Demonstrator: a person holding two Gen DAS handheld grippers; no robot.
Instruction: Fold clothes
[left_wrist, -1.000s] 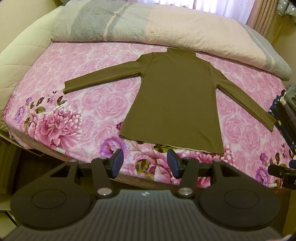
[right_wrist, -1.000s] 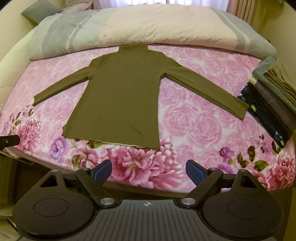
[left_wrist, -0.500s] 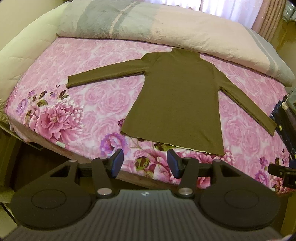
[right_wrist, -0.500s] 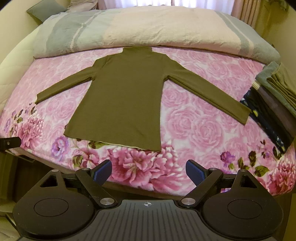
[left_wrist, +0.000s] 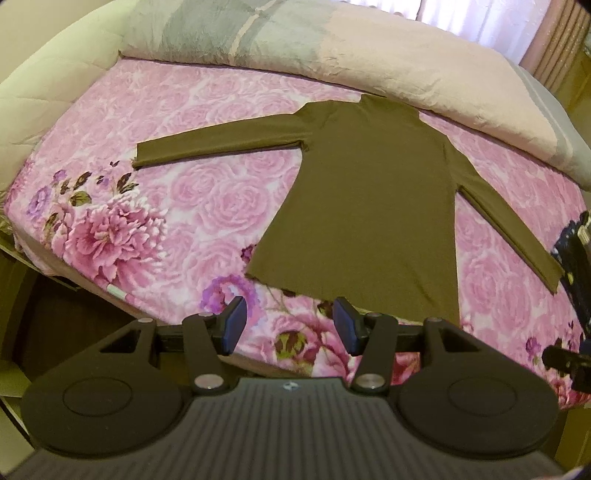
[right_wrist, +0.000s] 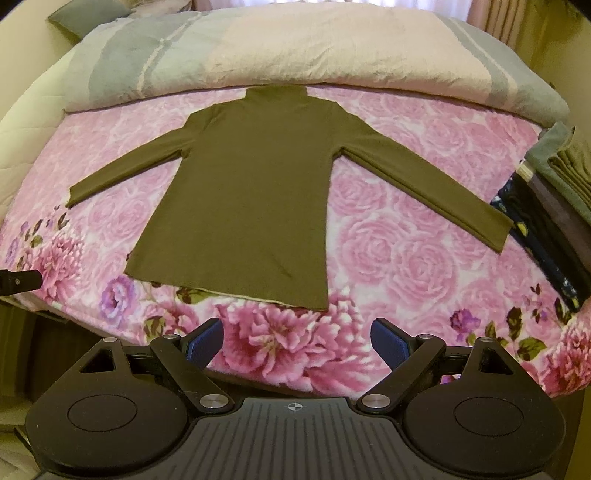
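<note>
Olive top (right_wrist: 243, 192) lies flat, sleeves spread, on the floral bedspread (right_wrist: 399, 251); thin, limp knit, best pinched at a cuff. Left gripper (left_wrist: 289, 325) and right gripper (right_wrist: 297, 341) hover spread, empty.

The stack of folded clothes (right_wrist: 550, 206) runs off the right edge, and the quilt (right_wrist: 295, 48) hides the bed's head.

Home bedroom: floral-sheeted bed (right_wrist: 406, 236), rolled duvet (right_wrist: 295, 51), window curtains (left_wrist: 554, 40).
</note>
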